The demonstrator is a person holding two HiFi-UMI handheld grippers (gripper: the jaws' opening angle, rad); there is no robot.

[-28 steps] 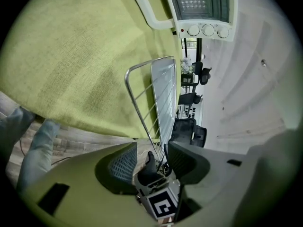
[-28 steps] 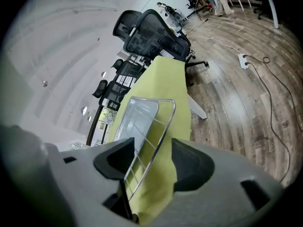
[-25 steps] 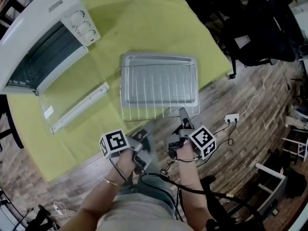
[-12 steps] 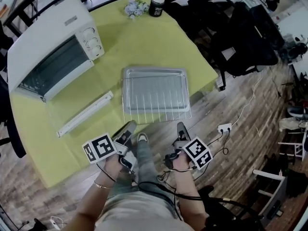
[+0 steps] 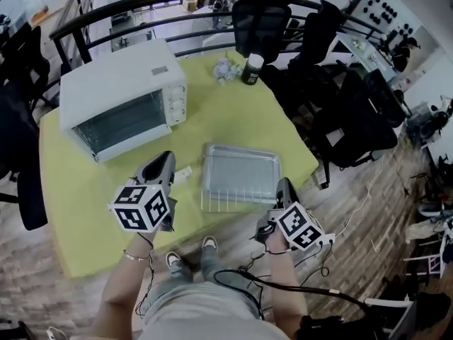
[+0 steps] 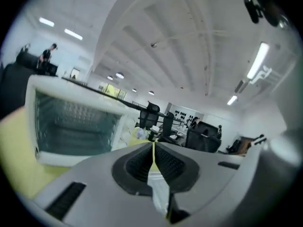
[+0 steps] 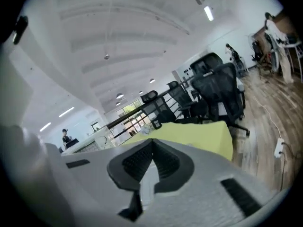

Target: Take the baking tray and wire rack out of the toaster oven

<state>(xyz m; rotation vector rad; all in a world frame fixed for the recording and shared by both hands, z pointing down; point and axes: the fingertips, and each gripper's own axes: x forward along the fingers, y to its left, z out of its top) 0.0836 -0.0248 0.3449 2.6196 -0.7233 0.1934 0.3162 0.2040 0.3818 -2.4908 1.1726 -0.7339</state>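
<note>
Holds the left hand-held gripper (image 5: 164,163) and the right hand-held gripper (image 5: 284,188) pressed together, jaws having just been closing with nothing between them, both raised by the near edge of the table (image 5: 71,211). Leaves bare yellow-green top between them and round the baking tray (image 5: 241,168). Crowds the right edge with dark chairs (image 5: 340,119), the far edge with a railing (image 5: 141,6). Sets the tray, grey, shallow, rectangular, outside the white toaster oven (image 5: 124,98), with the wire rack (image 5: 223,202) lying on it, thin bars overhanging its near rim.

Yellow table (image 5: 233,119), dark jar (image 5: 251,69) beside perhaps crumpled paper (image 5: 225,69), black chairs (image 5: 263,16), wooden floor (image 5: 357,225)
</note>
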